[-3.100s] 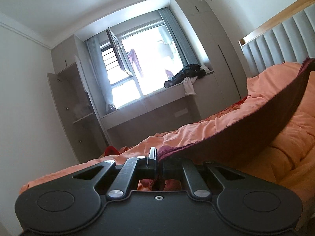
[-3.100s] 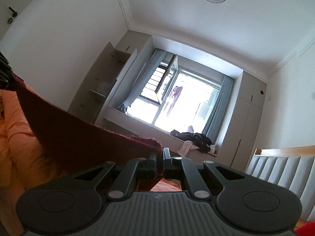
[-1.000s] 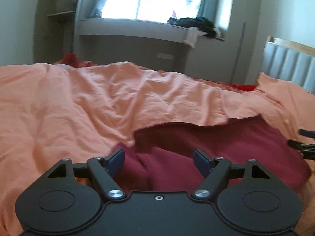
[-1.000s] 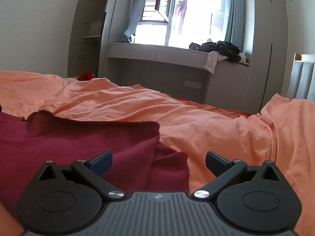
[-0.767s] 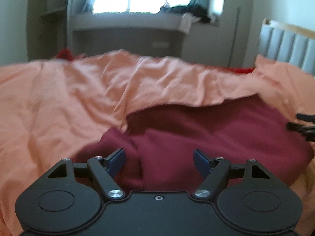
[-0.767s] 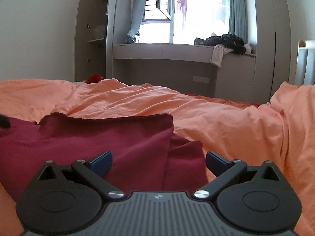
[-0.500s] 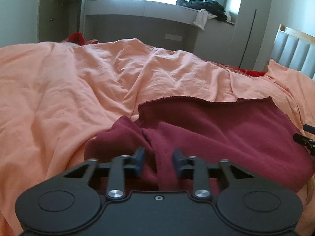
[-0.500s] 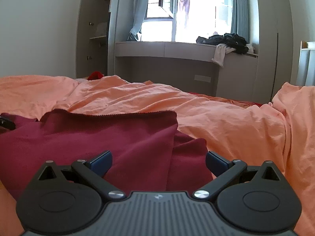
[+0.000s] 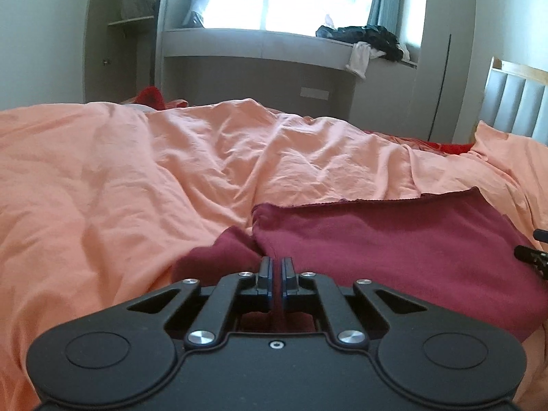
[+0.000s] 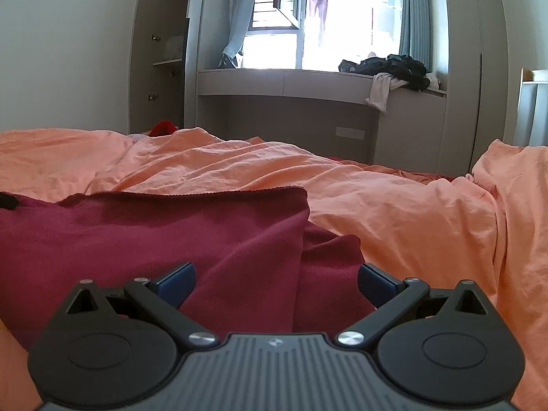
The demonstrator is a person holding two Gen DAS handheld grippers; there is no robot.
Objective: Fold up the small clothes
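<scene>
A dark red cloth lies folded on the orange bedspread. My left gripper is shut on the cloth's near left edge, with red fabric pinched between the blue pads. In the right wrist view the same cloth spreads left and centre. My right gripper is open, its jaws wide apart just above the cloth's near right part, holding nothing. The right gripper's tips show at the right edge of the left wrist view.
The rumpled orange bedspread covers the bed. A grey window bench with a pile of dark and white clothes stands behind. An open cabinet is at the left, a padded headboard at the right.
The cloth was held up in both grippers, then laid on the bed and released. In the last half second my left gripper has closed on the cloth's near edge. The right gripper stays open.
</scene>
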